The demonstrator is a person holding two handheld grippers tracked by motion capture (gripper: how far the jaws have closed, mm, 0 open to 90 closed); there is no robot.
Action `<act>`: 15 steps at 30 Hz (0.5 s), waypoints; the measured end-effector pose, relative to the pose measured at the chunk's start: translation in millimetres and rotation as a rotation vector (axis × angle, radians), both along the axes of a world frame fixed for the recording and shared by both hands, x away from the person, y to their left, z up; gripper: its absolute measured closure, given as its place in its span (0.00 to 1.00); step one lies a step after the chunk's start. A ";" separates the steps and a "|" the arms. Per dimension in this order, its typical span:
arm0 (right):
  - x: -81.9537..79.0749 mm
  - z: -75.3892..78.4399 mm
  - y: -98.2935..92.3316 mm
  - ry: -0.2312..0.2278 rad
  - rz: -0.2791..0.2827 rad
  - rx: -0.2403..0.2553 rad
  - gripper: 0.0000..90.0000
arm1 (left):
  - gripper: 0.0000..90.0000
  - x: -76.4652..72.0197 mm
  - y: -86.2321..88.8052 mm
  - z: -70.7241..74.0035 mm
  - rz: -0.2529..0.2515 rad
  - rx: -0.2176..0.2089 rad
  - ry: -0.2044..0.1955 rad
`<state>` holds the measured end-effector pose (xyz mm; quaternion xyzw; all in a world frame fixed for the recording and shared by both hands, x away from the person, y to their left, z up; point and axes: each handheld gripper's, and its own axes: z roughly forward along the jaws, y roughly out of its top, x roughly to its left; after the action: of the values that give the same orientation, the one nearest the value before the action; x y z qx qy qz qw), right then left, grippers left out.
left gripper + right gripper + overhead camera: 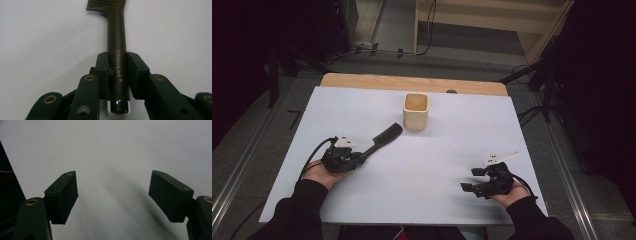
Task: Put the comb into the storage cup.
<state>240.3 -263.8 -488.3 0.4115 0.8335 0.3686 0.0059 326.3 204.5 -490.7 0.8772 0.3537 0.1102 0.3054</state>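
Observation:
A dark brown comb (383, 138) with a round handle lies on the white table sheet (437, 150), its toothed head pointing toward a beige square cup (416, 111). My left gripper (360, 158) is shut on the handle. In the left gripper view both pads press the handle of the comb (117, 50) from either side, near its chrome end cap (120, 107); the handle reads "Creative Art". My right gripper (468, 179) rests low at the front right of the sheet, jaws wide apart. In the right gripper view nothing lies between the fingers (63, 195) of the right gripper (112, 195).
The cup stands upright at the back centre of the sheet, just beyond the comb's head. A bare wooden strip (362, 80) runs along the table's far edge. Dark stands and cables surround the table on the floor.

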 end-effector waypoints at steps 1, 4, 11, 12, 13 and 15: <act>0.0 0.1 -0.1 -0.001 0.002 0.000 0.24 | 0.81 -0.1 -0.5 0.2 0.000 0.004 -0.002; -0.2 0.2 -0.1 0.000 0.001 -0.001 0.24 | 0.81 1.9 0.9 1.6 0.011 -0.023 0.030; -0.2 0.3 -0.6 -0.003 0.001 0.001 0.24 | 0.81 4.5 4.1 6.1 0.031 -0.089 0.085; -0.1 0.3 -0.7 -0.003 -0.001 0.001 0.24 | 0.81 4.5 4.2 7.0 0.035 -0.100 0.087; -0.2 0.4 -0.5 -0.003 -0.002 0.002 0.24 | 0.81 4.3 4.5 8.3 0.036 -0.105 0.083; -0.4 0.6 -0.7 -0.004 -0.001 0.001 0.24 | 0.81 3.7 5.0 11.1 0.040 -0.119 0.082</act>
<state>240.0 -264.5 -487.7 0.4110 0.8332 0.3698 0.0075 330.1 209.4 -479.6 0.8540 0.3892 0.0591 0.3403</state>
